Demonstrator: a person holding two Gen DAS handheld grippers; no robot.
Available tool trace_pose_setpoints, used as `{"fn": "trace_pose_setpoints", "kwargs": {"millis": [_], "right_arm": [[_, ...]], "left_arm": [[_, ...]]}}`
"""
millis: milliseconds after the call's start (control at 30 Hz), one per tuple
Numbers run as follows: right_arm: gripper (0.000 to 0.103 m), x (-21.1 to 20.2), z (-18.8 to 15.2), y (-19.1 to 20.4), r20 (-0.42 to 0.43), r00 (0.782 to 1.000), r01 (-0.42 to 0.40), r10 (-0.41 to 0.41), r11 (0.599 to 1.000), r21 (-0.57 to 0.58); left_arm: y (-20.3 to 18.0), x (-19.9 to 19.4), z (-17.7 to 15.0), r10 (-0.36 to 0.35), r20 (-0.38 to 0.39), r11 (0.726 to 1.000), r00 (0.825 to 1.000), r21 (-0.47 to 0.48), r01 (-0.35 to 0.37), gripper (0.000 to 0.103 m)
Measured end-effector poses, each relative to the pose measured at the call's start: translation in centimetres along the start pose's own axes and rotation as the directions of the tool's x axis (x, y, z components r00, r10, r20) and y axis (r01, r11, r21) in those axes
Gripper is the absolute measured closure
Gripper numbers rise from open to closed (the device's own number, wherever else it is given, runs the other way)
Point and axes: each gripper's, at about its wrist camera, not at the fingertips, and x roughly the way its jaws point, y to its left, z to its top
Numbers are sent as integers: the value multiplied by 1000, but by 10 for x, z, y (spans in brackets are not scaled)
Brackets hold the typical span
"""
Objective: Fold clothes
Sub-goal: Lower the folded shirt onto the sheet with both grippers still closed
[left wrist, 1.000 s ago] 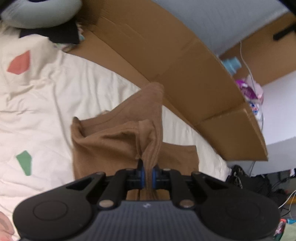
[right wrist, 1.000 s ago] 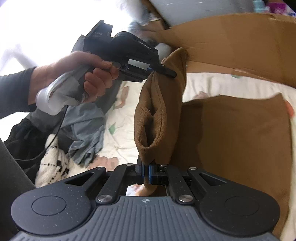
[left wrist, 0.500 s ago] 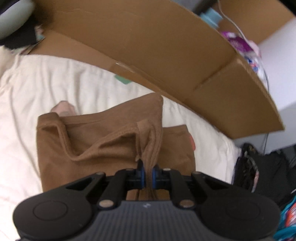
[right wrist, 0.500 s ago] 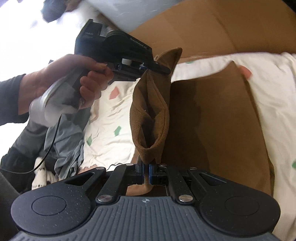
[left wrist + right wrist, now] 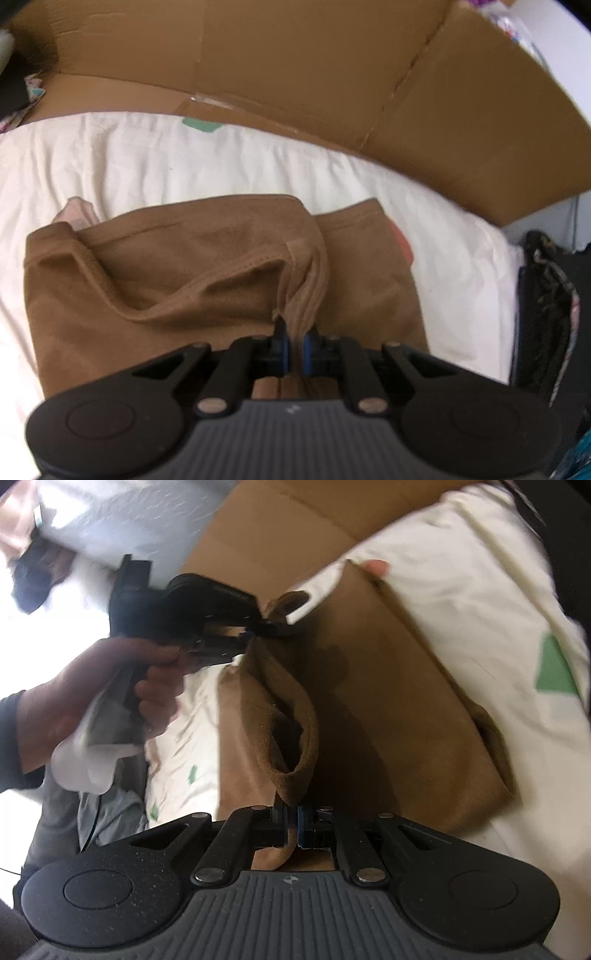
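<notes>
Both jaws stay clamped on the brown garment [image 5: 177,280]; I have lowered its lifted edge, so this fold is nearly laid.

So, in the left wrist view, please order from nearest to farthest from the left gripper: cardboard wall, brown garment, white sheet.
1. brown garment: pinched in the left gripper jaws.
2. white sheet: beyond the garment, under it.
3. cardboard wall: farthest, behind the sheet.
</notes>
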Motion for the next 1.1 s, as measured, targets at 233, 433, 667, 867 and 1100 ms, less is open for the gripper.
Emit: {"fn": "trace_pose_setpoints", "kwargs": {"millis": [233,433,667,867,1100], "right_arm": [[56,2,5,-17,32,999,18,-20,997,72],[94,8,6,-24,84,996,-8,-2,992,123],[98,-11,5,-25,124,992,-12,2,997,77],[99,-28,0,-32,178,983,19,-35,996,91],[99,-45,-5,-39,191,979,55,-73,994,99]], "left_arm": [[2,14,-3,-4,-3,1000,1000,-1,4,95],[0,8,-6,-17,16,1000,1000,7,17,95],[-12,-3,-4,-55,28,998,998,-20,55,95],[-30,-4,-3,-92,43,996,995,-7,92,95],[-51,1,-6,-123,41,992,992,48,121,95]]}}
